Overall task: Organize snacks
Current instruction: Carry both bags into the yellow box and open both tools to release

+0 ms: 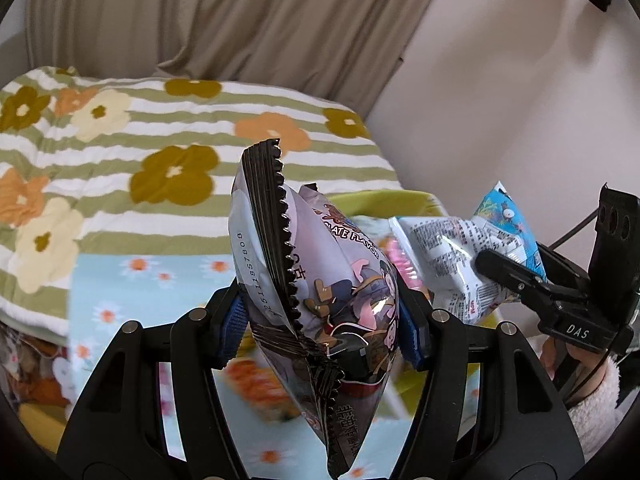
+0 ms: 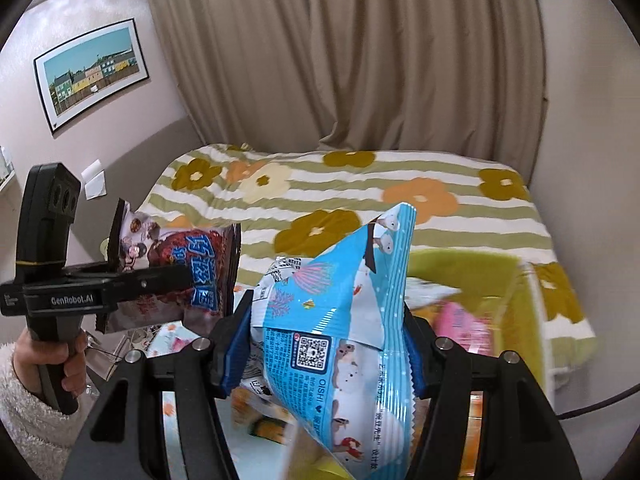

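My left gripper (image 1: pixel 324 324) is shut on a grey and brown chocolate snack bag (image 1: pixel 320 280), held upright in the air. It also shows in the right wrist view (image 2: pixel 180 276), with the left gripper (image 2: pixel 176 280) clamped across it. My right gripper (image 2: pixel 320 344) is shut on a blue Oishi snack bag (image 2: pixel 340 320), also held up. In the left wrist view the blue bag (image 1: pixel 472 256) sits to the right, pinched by the right gripper (image 1: pixel 492 268). A yellow-green bin (image 2: pixel 460 268) holds a pink packet (image 2: pixel 460 320).
A bed with a striped flower blanket (image 1: pixel 160 168) lies behind. A light blue flowered cloth (image 1: pixel 160 280) covers the surface below, with other blurred snack packets (image 2: pixel 264 420) on it. Beige curtains (image 2: pixel 360 60) hang at the back. A framed picture (image 2: pixel 92 72) hangs on the left wall.
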{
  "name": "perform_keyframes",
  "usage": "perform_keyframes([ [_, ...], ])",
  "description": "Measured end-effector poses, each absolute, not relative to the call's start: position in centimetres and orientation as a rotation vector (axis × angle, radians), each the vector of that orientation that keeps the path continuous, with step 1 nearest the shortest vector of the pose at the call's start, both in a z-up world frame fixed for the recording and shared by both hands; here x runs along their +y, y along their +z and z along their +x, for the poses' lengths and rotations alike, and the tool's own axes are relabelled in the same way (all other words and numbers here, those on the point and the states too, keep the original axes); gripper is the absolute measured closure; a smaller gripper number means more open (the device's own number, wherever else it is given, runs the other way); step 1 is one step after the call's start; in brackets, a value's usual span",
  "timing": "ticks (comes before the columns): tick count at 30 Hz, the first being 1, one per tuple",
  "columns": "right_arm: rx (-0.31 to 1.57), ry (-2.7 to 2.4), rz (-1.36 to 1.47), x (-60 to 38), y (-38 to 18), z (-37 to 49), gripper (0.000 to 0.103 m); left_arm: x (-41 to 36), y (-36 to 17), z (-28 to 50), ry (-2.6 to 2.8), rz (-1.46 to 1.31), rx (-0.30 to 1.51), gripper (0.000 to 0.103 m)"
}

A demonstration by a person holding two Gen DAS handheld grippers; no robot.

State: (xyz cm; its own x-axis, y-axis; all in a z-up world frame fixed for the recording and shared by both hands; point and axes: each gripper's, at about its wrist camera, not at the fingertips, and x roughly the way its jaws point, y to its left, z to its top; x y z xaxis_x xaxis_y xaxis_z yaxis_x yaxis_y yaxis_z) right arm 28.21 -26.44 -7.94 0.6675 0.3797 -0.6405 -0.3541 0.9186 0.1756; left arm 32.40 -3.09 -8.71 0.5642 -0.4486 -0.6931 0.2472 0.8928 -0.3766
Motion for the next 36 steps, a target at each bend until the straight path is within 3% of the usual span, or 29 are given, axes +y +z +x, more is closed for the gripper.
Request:
perform_keyframes([
  [10, 0.746, 0.372, 0.059, -35.4, -8.5, 27.5, 0.045, -14.9, -11.6, 31.7, -0.477, -0.266, 0.978, 0.045],
  [21, 0.8, 0.335, 0.151, -39.3, -10.8, 27.7, 0.045, -19.2, -14.9, 32.0, -0.525, -0.184, 1.104, 0.043],
  [23, 0.803, 0.335, 0.157, -39.5, -10.9, 27.9, 0.045, -19.4, -14.7, 32.2, -0.533, -0.18, 1.11, 0.027],
  [24, 0.806, 0.334, 0.161, -39.5, -11.1, 28.0, 0.045, -19.3, -14.5, 32.3, -0.534, -0.177, 1.103, 0.009],
  [25, 0.809, 0.334, 0.165, -39.6, -11.2, 28.2, 0.045, -19.2, -14.2, 32.2, -0.53, -0.163, 1.088, 0.001],
  [36, 0.87, 0.332, 0.195, -39.1, -13.1, 28.4, 0.045, -16.0, -12.1, 29.9, -0.491, -0.12, 1.034, 0.0],
])
